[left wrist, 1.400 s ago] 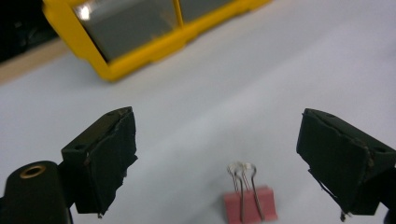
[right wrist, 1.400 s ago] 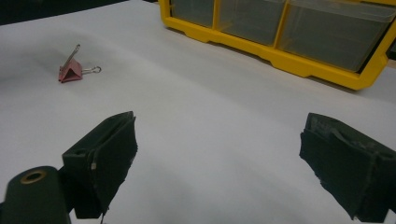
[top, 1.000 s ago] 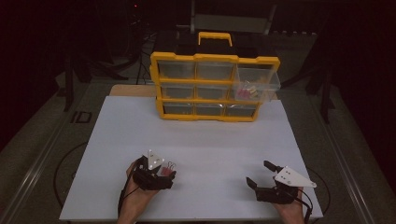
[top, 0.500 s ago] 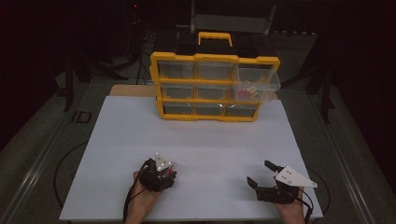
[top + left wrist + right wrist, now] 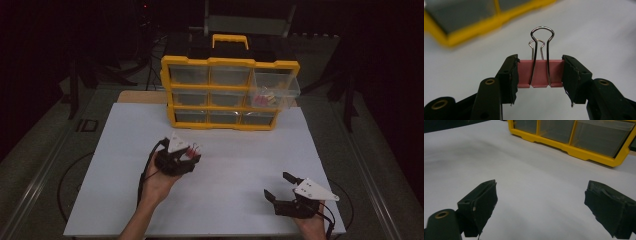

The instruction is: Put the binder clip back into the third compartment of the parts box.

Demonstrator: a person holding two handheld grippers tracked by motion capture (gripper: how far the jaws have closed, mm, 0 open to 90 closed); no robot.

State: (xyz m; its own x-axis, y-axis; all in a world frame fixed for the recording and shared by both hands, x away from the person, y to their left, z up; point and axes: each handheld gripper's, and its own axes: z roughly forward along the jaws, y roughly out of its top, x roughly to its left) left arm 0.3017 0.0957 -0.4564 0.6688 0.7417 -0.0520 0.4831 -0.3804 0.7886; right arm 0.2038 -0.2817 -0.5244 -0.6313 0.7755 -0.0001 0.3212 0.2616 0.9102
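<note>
left gripper (image 5: 540, 72): jaws, just closing, clamp one pink binder clip (image 5: 540, 73) (two wire handles, plain in the left gripper view) | right gripper (image 5: 541, 205): jaws apart, nothing between | one yellow organizer (image 5: 230, 92) at 12 o'clock, one drawer (image 5: 274, 90) pulled out | white table (image 5: 225, 165)

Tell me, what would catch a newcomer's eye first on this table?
Probably the bright yellow drawer organizer at the far edge of the white table, with its upper right drawer pulled out and small red items inside. Next, the left gripper near the table's middle, its jaws clamped on the sides of a red binder clip. The right gripper rests open near the front right corner.
</note>
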